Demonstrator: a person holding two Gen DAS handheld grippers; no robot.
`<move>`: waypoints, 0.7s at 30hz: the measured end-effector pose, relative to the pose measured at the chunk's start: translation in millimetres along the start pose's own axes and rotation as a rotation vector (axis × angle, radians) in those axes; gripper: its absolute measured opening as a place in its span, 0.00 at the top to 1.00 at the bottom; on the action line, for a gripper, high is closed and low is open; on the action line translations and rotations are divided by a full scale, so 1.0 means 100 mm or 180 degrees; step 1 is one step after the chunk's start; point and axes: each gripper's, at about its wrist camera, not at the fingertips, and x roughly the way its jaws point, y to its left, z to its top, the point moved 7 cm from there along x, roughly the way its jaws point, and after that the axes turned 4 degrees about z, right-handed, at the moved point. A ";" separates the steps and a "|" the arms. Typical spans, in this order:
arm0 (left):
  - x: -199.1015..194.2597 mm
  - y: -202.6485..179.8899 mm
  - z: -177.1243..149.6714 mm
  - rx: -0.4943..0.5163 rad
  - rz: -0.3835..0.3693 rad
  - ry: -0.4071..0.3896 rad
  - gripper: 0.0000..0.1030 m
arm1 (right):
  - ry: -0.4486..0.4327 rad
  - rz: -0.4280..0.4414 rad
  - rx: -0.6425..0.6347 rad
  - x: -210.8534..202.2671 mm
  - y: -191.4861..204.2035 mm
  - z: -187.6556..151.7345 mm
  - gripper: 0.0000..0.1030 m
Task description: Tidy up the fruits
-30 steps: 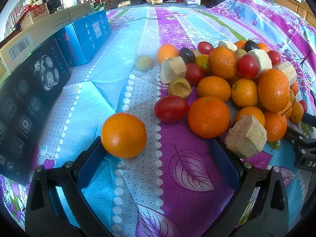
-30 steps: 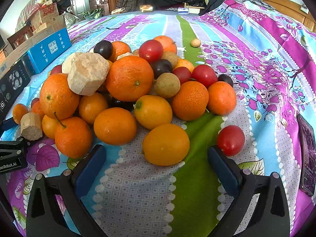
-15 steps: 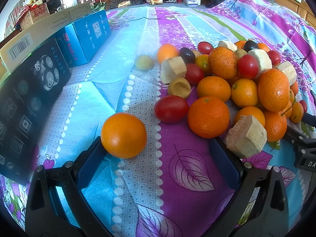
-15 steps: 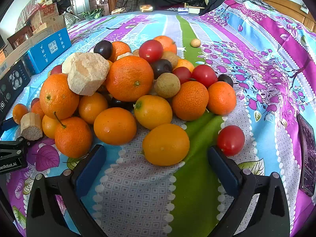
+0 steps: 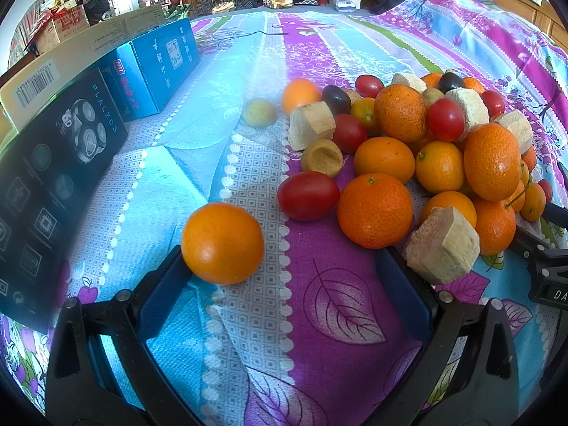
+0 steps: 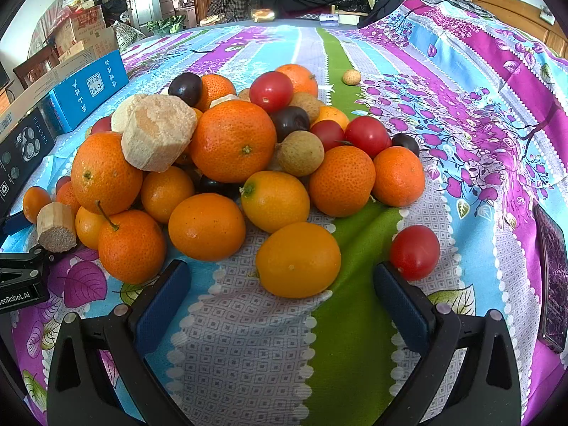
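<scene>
The left gripper [image 5: 282, 277] rests low over the patchwork cloth in purple, blue and green [image 5: 340, 305] that covers the surface, its blue-padded fingers [image 5: 161, 294] spread wide with nothing between them. A lone round orange kumquat [image 5: 222, 242] sits just past the left finger's tip, seemingly touching it, apart from the main heap. Only this view shows the glossy red cherry tomato [image 5: 308, 195] at the near edge of the heap, the tan hollowed fruit shell [image 5: 322, 158] behind it, and a pale cut sugarcane chunk [image 5: 443, 246] right at the right finger's tip. It also shows a black printed carton [image 5: 46, 184] along the left, beside a blue cardboard box [image 5: 156, 67]; both are closed, so their contents cannot be told.

The right gripper [image 6: 280, 291] faces the same heap from the other side, its fingers [image 6: 404, 305] likewise wide apart and holding nothing. An oval yellow-orange kumquat [image 6: 298, 259] lies ahead of the gap between the tips, and a separate red cherry tomato [image 6: 414, 252] sits against the right finger's tip. This view alone shows the big dimpled mandarin [image 6: 232, 141] at the top of the pile of fruit [image 6: 213, 177], a brown longan [image 6: 301, 153] beside it, dark plums among them, one small tan fruit [image 6: 351, 77] well apart on the green stripe, and a dark patterned phone [image 6: 553, 277] at the right edge. All the fruit lies loose on the cloth, not in any container.
</scene>
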 end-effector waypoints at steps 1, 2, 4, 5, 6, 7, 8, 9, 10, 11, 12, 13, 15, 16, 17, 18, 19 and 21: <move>0.00 0.00 0.00 0.0000 0.0000 0.0000 0.00 | 0.0001 0.0006 0.0004 0.00 0.00 0.00 0.00; 0.00 0.00 0.00 0.0000 0.0001 0.0000 0.00 | 0.0013 0.0000 0.0000 0.01 0.00 0.00 0.00; 0.00 0.00 0.00 0.0005 0.0008 -0.0006 0.00 | 0.0047 -0.0062 -0.0039 0.03 0.02 0.02 0.00; 0.00 0.01 0.01 0.0001 0.0002 -0.0005 0.00 | 0.0039 -0.0073 -0.0049 0.03 0.02 0.02 0.00; 0.00 0.00 0.00 -0.0001 0.0000 -0.0005 0.00 | 0.0028 -0.0048 -0.0029 0.02 0.01 0.02 0.00; 0.00 0.00 -0.01 0.0000 0.0003 -0.0005 0.00 | 0.0033 -0.0012 -0.0003 0.03 0.00 0.03 0.00; 0.00 -0.01 -0.01 0.0013 0.0020 -0.0002 0.00 | 0.0044 -0.0006 -0.0021 0.03 0.00 0.03 0.00; 0.02 0.00 -0.01 0.0031 0.0036 0.0010 0.00 | 0.0051 -0.0003 -0.0029 0.04 0.00 0.04 0.00; 0.03 0.00 -0.01 0.0034 0.0034 0.0025 0.00 | 0.0055 0.0002 -0.0025 0.04 0.00 0.04 0.00; 0.04 0.00 0.00 0.0036 0.0006 0.0031 0.00 | 0.0057 0.0025 -0.0027 0.04 0.00 0.04 0.00; 0.05 0.01 0.00 0.0048 -0.0026 0.0044 0.00 | 0.0059 0.0052 -0.0031 0.03 0.00 0.04 0.00; 0.06 0.02 0.00 0.0048 -0.0048 0.0086 0.00 | 0.0066 0.0101 -0.0035 0.02 0.00 0.04 0.00; 0.05 0.02 0.03 0.0022 -0.0067 0.0167 0.00 | 0.0093 0.0238 -0.0059 -0.04 0.01 0.02 0.00; 0.02 0.02 0.02 0.0000 -0.0091 0.0208 0.00 | 0.0106 0.0295 -0.0087 -0.08 0.02 0.01 0.00; -0.01 0.01 -0.01 0.0006 -0.0151 0.0236 0.00 | 0.0088 0.0352 -0.0127 -0.14 0.05 0.00 0.00; -0.05 -0.02 -0.03 0.0082 -0.0188 0.0237 0.00 | 0.0039 0.0380 -0.0182 -0.21 0.07 -0.01 0.00; -0.08 -0.05 -0.08 0.0236 -0.0244 0.0249 0.00 | -0.0012 0.0383 -0.0253 -0.28 0.09 -0.03 0.00; -0.18 -0.05 -0.17 0.0277 -0.0373 0.0218 0.01 | -0.0089 0.0376 -0.0346 -0.41 0.10 -0.10 0.00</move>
